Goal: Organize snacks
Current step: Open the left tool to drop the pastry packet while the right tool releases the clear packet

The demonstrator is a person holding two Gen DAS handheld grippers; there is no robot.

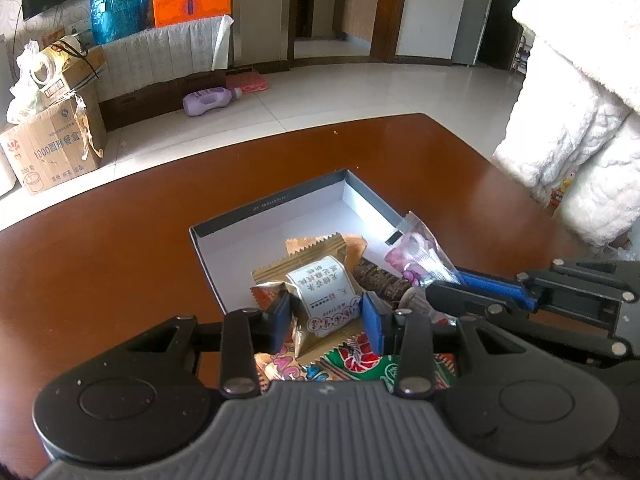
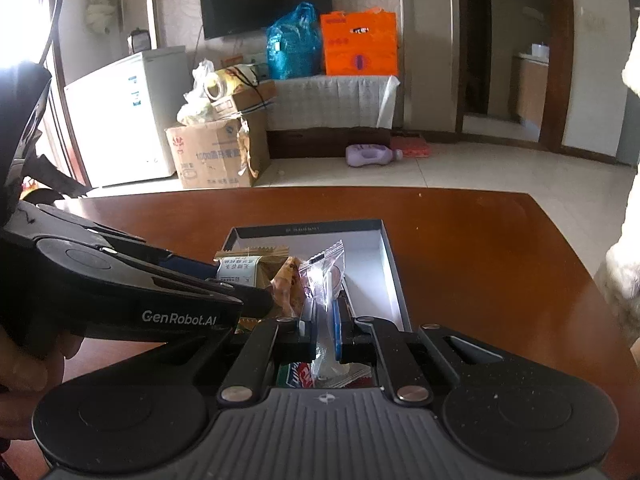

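Brown-and-white snack packet (image 1: 320,300) sits between the blue pads of the left gripper (image 1: 326,314), jaws partly closed w/ pads touching both sides, so it looks gripped. Its long axis runs roughly fwd along the fingers, top end tilted away toward the box (image 1: 280,204), a shallow dark-rimmed tray w/ white inside on the brown wooden table (image 1: 120,248). Clear plastic packet (image 2: 326,280) w/ purplish contents stands pinched in the right gripper (image 2: 325,330), jaws nearly closed on its lower part, long axis upright and leaning slightly fwd over the box's near half. Both held packets hang over the near end of the box, just above other snacks already lying there: a tan wrapper (image 1: 316,244) behind, a dark stick-shaped one (image 1: 380,280) btwn the two grippers, and colourful red/green wrappers (image 1: 360,360) under the left jaws; whether these last are inside the box or at its near edge I can't tell. Key relation: far half of the box is bare white floor, straight ahead of both sets of jaws, while the near half is crowded. Left gripper is nearer the near-left corner; right one comes in from the right side, the two bodies close together, nearly crossing. Judgement: the step is placing, and each packet prob. needs to go fwd and down, w/ care that the two tools don't bump.
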